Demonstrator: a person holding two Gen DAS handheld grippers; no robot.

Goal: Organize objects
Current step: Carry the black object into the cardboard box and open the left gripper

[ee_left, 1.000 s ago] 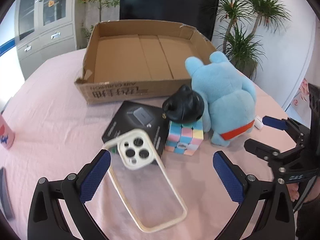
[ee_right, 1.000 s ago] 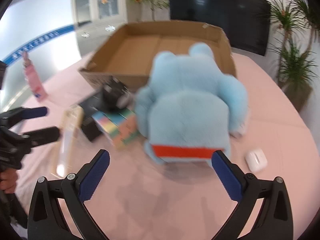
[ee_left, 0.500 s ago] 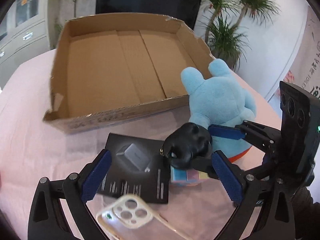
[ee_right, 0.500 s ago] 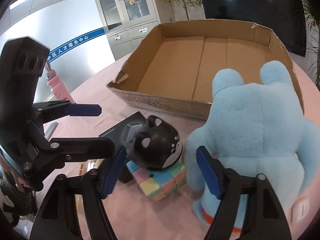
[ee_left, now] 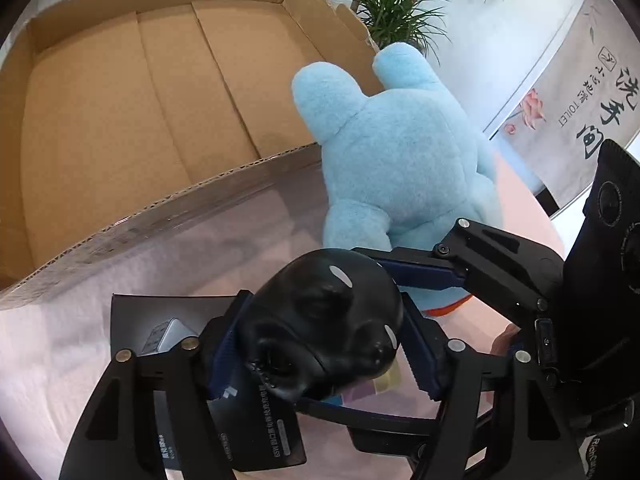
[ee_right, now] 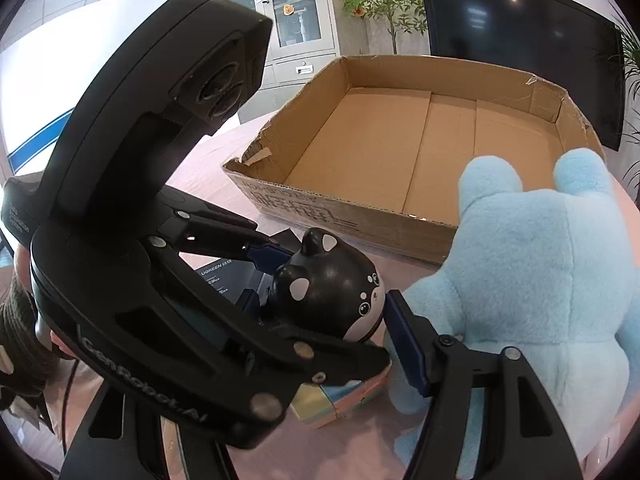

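Observation:
A glossy black dog-head figurine (ee_left: 324,320) sits on a pastel puzzle cube (ee_right: 344,396). My left gripper (ee_left: 320,344) is shut on the figurine, one pad on each side of it. My right gripper (ee_right: 320,320) also brackets the figurine (ee_right: 332,292); its right pad (ee_right: 404,344) sits close beside the figurine, and its left finger is hidden behind the left gripper's body. A blue plush toy (ee_left: 400,160) stands just right of the figurine and shows in the right wrist view (ee_right: 532,280). The empty cardboard box (ee_left: 120,120) lies behind.
A black product box (ee_left: 168,320) lies flat on the pink tablecloth (ee_left: 60,340) under the left gripper. Potted plants (ee_left: 392,12) and a dark screen (ee_right: 520,40) stand beyond the cardboard box (ee_right: 400,152). A cabinet (ee_right: 296,20) stands far left.
Both grippers have moved in onto the figurine. The left gripper has closed on it. The right gripper's jaws have narrowed around it. The phone case has dropped out of view.

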